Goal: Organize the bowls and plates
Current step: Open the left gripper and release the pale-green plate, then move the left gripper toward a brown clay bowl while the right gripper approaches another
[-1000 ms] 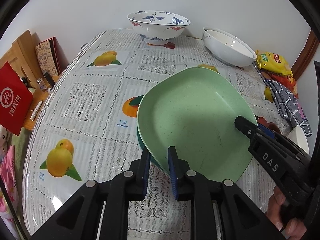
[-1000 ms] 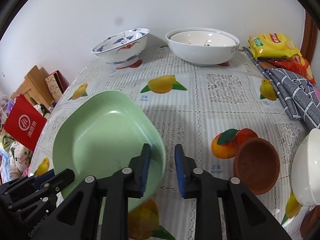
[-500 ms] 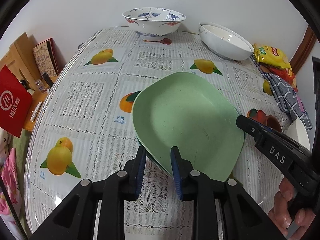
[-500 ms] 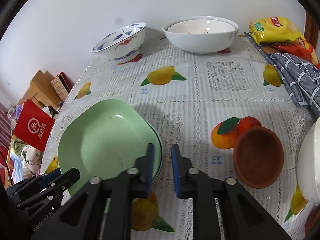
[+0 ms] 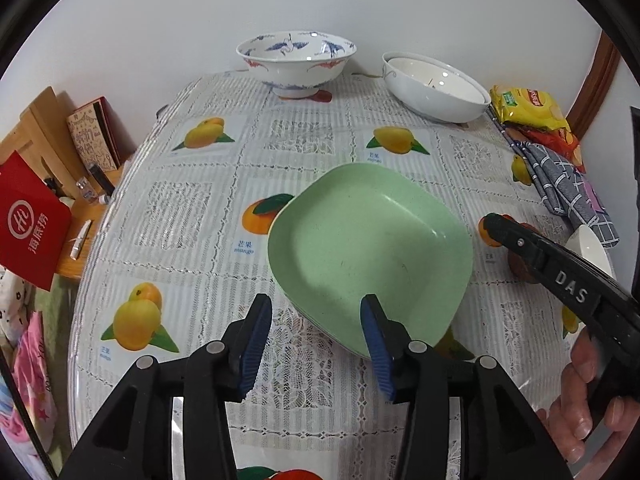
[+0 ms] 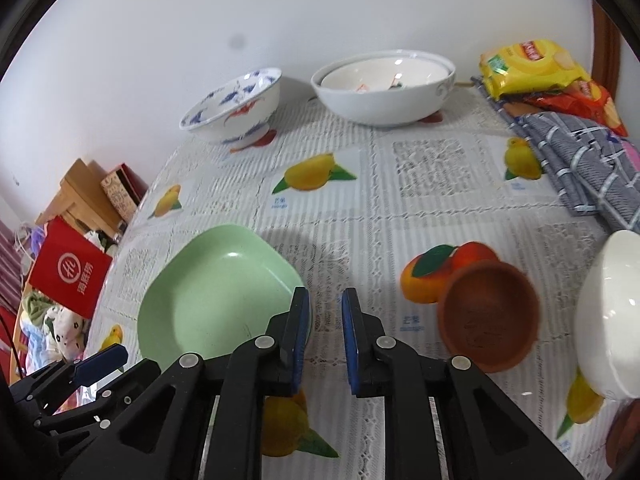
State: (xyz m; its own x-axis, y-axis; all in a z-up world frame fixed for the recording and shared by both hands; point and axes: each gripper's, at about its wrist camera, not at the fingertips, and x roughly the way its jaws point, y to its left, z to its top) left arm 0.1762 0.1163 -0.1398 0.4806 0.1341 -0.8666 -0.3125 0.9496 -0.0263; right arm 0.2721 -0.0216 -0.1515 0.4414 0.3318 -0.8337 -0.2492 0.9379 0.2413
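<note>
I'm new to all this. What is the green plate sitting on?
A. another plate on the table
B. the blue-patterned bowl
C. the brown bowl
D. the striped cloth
A: under the near edge of the green plate the rims of further plates show, stacked on the table, while the brown bowl, the blue-patterned bowl and the striped cloth all lie apart from it.

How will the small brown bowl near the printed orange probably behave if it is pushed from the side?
The brown bowl looks like matte unglazed clay, so it is probably brittle and fairly heavy for its size. It sits tilted, its rim not level, so a side push may rock or tip it. The lace-patterned tablecloth looks glossy, so it might instead slide.
</note>
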